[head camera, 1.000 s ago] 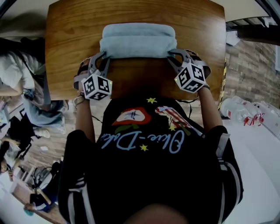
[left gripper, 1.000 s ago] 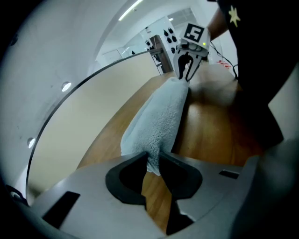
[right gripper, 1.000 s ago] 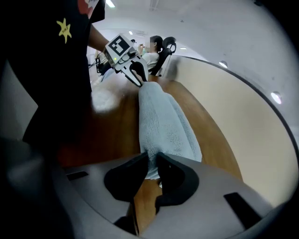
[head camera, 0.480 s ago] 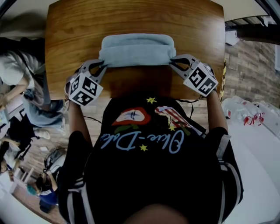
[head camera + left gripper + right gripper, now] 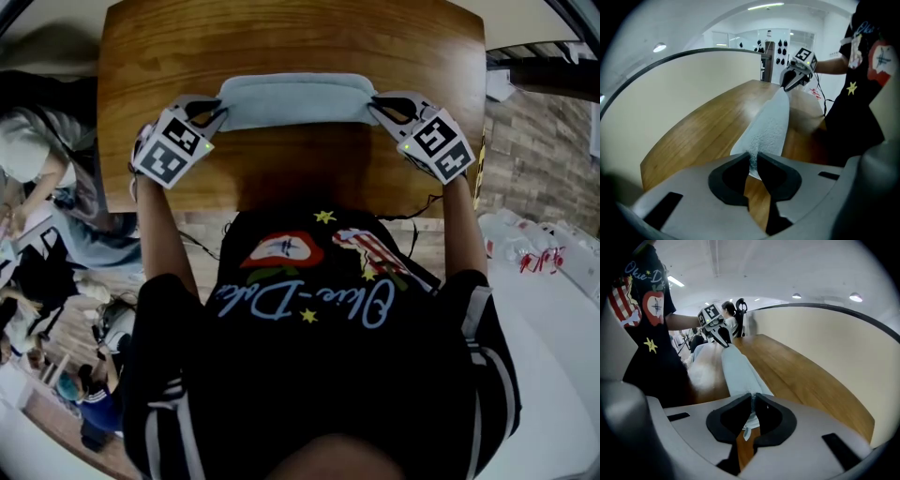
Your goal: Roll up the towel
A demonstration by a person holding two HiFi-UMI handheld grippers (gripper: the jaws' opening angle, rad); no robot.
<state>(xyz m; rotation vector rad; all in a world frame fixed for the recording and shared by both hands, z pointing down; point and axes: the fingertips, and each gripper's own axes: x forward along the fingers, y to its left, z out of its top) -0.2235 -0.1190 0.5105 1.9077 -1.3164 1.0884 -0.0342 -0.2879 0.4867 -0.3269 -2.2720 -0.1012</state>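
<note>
My left gripper (image 5: 753,159) is pinched down narrow on the left end of the towel (image 5: 295,98). Its dark pads have just been closing, and the pale blue terry cloth is squeezed between them, with a small corner of it poking through toward me. My right gripper (image 5: 752,401) has also just been closing. Its pads clamp the towel's right end, and a little tag of cloth hangs below the grip.

Between the two grips the towel runs as one long, narrow, folded band, drawn fairly straight from one gripper to the other. Looking along it from either end, I see the opposite gripper at the far tip of the band, its marker cube tilted outward, away from the towel. In the head view, both cubes sit just beyond the towel's ends, with my forearms running back from them toward me.

Under the towel is the wooden table (image 5: 281,37). The band lies crosswise over its middle, with bare wood beyond it and a strip of bare wood on my side. I cannot tell whether the middle of the band rests on the wood or hangs just above it. My black printed shirt (image 5: 309,309) fills the view on my side of the towel. A plain beige wall (image 5: 825,338) stands beyond the table's far edge.
</note>
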